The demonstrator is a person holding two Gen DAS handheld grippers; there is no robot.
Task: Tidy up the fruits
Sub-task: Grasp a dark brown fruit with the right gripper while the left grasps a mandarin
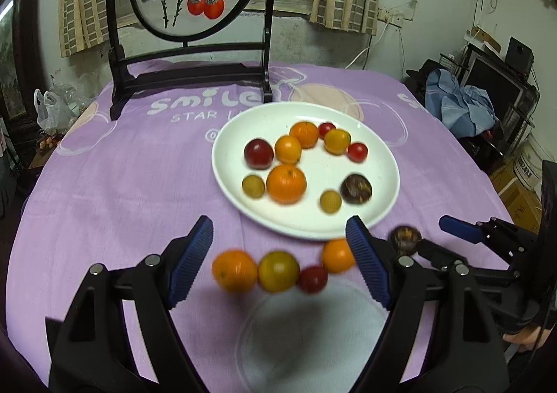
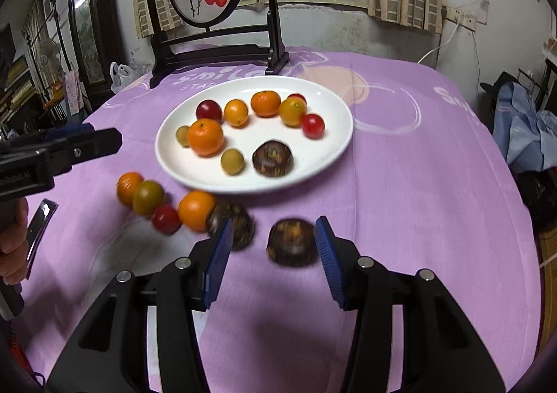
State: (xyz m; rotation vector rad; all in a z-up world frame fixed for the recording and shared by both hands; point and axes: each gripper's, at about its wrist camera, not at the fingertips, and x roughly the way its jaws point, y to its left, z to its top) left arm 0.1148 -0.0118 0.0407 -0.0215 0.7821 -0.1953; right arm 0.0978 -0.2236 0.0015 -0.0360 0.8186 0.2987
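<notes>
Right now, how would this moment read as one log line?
plate: ten fruits | cloth: six loose fruits | left gripper: open, empty | right gripper: open, empty

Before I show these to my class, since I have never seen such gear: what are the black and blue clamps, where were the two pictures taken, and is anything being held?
A person holds two hand tools, each with a two-finger gripper and a camera looking along its fingers. One picture comes from the left gripper, the other from the right gripper.

On the purple tablecloth stands a white plate with oranges, small red tomatoes and other fruit. Nearer the camera, off the plate, more fruit lies on the cloth, including an orange and a dark brown fruit.

Both grippers are open. The dark brown fruit lies between the right gripper's fingers, close to one pad, but nothing looks gripped.
</notes>
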